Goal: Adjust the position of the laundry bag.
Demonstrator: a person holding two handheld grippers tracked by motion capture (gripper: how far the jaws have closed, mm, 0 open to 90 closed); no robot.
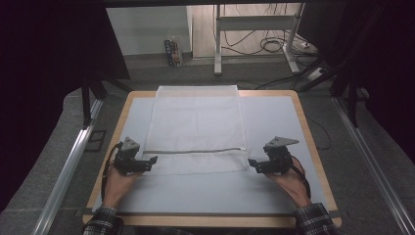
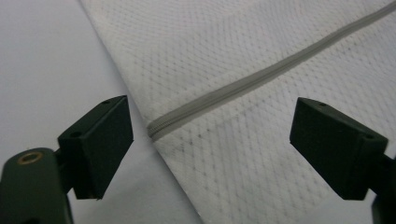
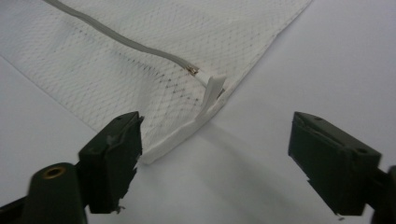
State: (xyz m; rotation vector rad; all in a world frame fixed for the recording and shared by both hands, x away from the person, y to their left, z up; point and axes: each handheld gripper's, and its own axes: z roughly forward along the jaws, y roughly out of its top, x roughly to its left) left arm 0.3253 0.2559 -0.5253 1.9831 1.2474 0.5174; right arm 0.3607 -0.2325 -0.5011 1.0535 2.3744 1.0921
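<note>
White mesh laundry bag [image 1: 195, 129] lies flat on counter [image 1: 274, 191], mid-counter, grey zipper [image 1: 195, 151] across its near part. We hold left gripper [image 1: 150, 160] just beside bag's near-left corner, right gripper [image 1: 253, 164] just beside near-right corner. Both released, jaws wide, nothing pinched; bag edge sits between jaws in both gripper views. Zipper looks shut. Judging: corners not yet grasped, any lifting or folding of bag all left to do. No readable brand, label or writing on bag.
</note>
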